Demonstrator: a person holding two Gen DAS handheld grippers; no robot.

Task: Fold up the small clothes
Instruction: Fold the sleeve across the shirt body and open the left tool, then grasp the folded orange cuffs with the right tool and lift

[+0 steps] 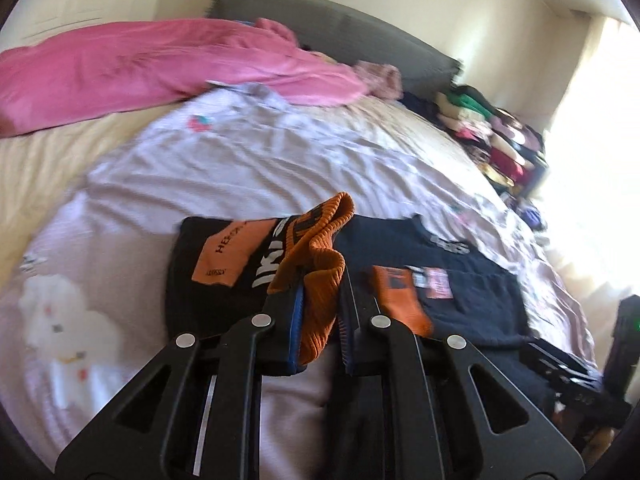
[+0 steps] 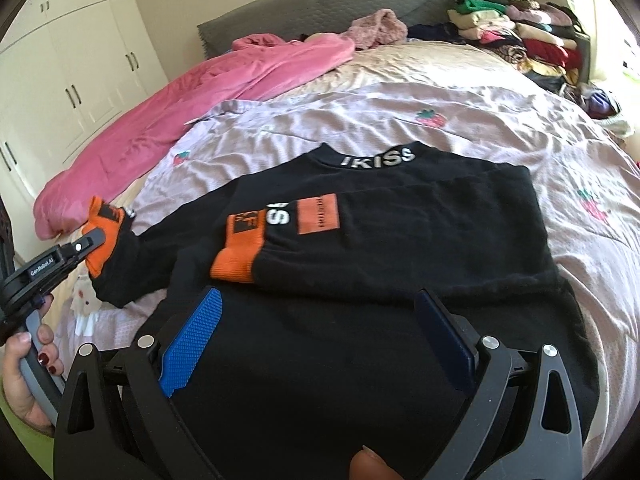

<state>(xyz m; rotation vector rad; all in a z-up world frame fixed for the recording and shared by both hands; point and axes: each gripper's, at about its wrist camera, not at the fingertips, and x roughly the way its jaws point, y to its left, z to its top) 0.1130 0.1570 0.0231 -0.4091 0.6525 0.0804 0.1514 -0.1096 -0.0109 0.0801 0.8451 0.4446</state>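
A black sweater [image 2: 400,240] with "IKISS" on its collar lies flat on the bed. One sleeve is folded across the chest, its orange cuff [image 2: 236,256] pointing toward me. My left gripper [image 1: 320,284] is shut on the other sleeve's orange cuff [image 1: 316,248] and holds it lifted above the sweater [image 1: 460,280]. In the right wrist view that left gripper [image 2: 94,240] sits at the far left with the cuff [image 2: 106,220], the sleeve stretched out sideways. My right gripper [image 2: 320,312] hangs open over the sweater's lower hem, its blue pads [image 2: 192,336] wide apart and pressing on nothing.
A lilac sheet [image 2: 440,120] with strawberry prints covers the bed. A pink blanket [image 2: 180,100] lies along the far left side. Stacks of folded clothes [image 2: 520,36] sit at the far right by the grey headboard [image 2: 320,4]. A hand [image 2: 24,380] grips the left handle.
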